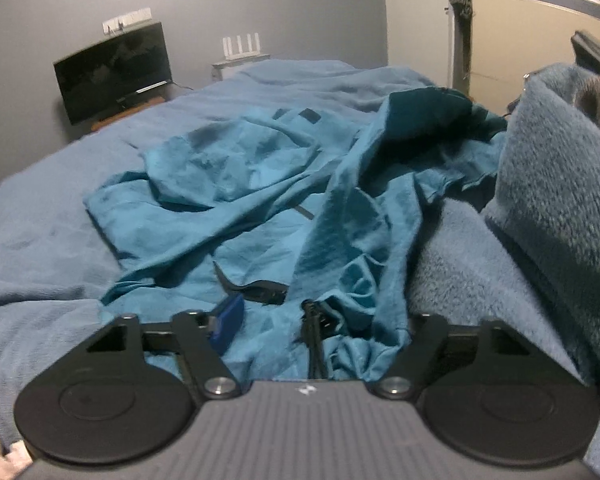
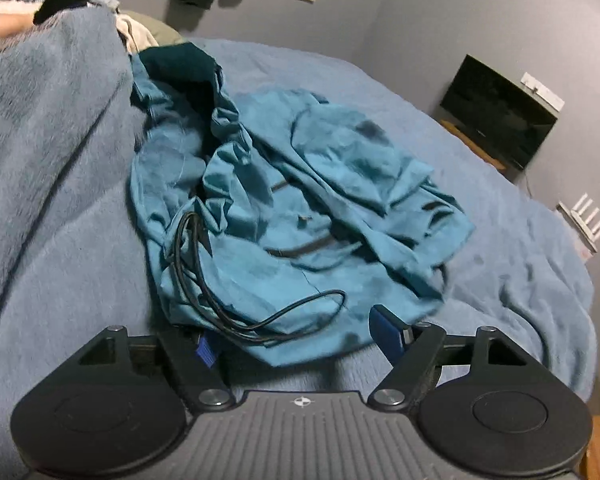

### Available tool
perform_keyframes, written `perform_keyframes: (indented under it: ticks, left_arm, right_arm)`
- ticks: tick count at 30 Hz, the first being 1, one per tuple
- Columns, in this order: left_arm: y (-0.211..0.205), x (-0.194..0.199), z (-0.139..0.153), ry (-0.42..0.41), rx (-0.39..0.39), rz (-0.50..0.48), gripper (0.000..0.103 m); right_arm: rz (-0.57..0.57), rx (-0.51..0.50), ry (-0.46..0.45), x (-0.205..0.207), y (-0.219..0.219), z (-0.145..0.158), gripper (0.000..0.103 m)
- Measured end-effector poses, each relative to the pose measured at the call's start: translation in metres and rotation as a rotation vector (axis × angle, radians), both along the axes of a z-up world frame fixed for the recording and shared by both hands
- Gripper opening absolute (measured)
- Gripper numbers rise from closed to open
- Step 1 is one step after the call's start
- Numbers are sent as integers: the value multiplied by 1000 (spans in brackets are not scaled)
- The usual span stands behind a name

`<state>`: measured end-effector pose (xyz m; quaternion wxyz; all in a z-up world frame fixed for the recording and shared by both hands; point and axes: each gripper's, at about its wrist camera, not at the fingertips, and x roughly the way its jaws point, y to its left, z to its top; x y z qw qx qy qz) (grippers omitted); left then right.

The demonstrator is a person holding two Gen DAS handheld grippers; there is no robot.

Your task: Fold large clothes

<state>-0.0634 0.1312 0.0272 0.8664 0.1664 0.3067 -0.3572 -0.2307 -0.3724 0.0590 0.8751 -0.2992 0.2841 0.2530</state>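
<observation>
A crumpled teal garment (image 2: 284,208) lay in a heap on the blue bedspread (image 2: 512,264), beside a thick fleece blanket (image 1: 556,184) bunched along one side. A black drawstring cord (image 2: 204,280) trailed across its near edge. It had no clear long axis, bundled as it was. Grey walls stood around, a dark monitor (image 1: 112,76) and a white router (image 1: 242,46) beyond the bed. The left gripper (image 1: 316,320) stood part-open over cloth, its grip unclear; the right gripper (image 2: 296,340) gaped wide at the hem.
</observation>
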Motion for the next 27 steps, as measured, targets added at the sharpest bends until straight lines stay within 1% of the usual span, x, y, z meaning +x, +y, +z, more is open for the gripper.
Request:
perform_keyframes:
  ticks: [1, 2, 3, 4, 5, 6, 7, 9, 12, 17, 18, 19, 22, 25, 27]
  left_arm:
    - [0, 4, 0, 17, -11, -2, 49]
    - [1, 8, 1, 33, -27, -2, 44]
    - [2, 13, 3, 46, -45, 2, 37]
    - [3, 17, 5, 52, -56, 13, 36]
    - [5, 20, 7, 50, -61, 33, 35]
    - [6, 23, 9, 51, -64, 45, 33]
    - [7, 27, 11, 51, -66, 61, 31]
    - [7, 34, 17, 46, -68, 87, 29]
    - [1, 49, 29, 7, -36, 98, 26]
    - [-10, 94, 48, -45, -10, 124, 21]
    - [-13, 107, 52, -57, -4, 131, 21]
    - [-15, 121, 55, -66, -1, 136, 18]
    - [-26, 166, 63, -99, 20, 159, 17]
    - [-38, 214, 68, -128, 43, 182, 16]
    - [-46, 248, 69, -131, 60, 192, 16]
  right_arm:
    - [9, 12, 0, 4, 0, 0, 71]
    - [18, 33, 9, 8, 0, 0, 68]
    - [28, 65, 34, 14, -2, 0, 53]
    - [37, 111, 79, 21, -5, 1, 37]
    - [42, 170, 126, 29, -9, 2, 33]
    - [41, 208, 144, 34, -12, 3, 24]
    - [41, 241, 152, 40, -15, 4, 20]
    - [27, 324, 154, 51, -23, 11, 16]
    - [-29, 458, 130, 72, -38, 25, 12]
    - [-138, 588, 53, 115, -54, 42, 9]
    - [-161, 608, 37, 126, -56, 46, 8]
    - [-188, 632, 17, 138, -58, 49, 8]
    - [-264, 700, -40, 177, -63, 54, 7]
    - [-349, 755, -71, 224, -69, 48, 6]
    - [-409, 784, -85, 256, -73, 41, 5]
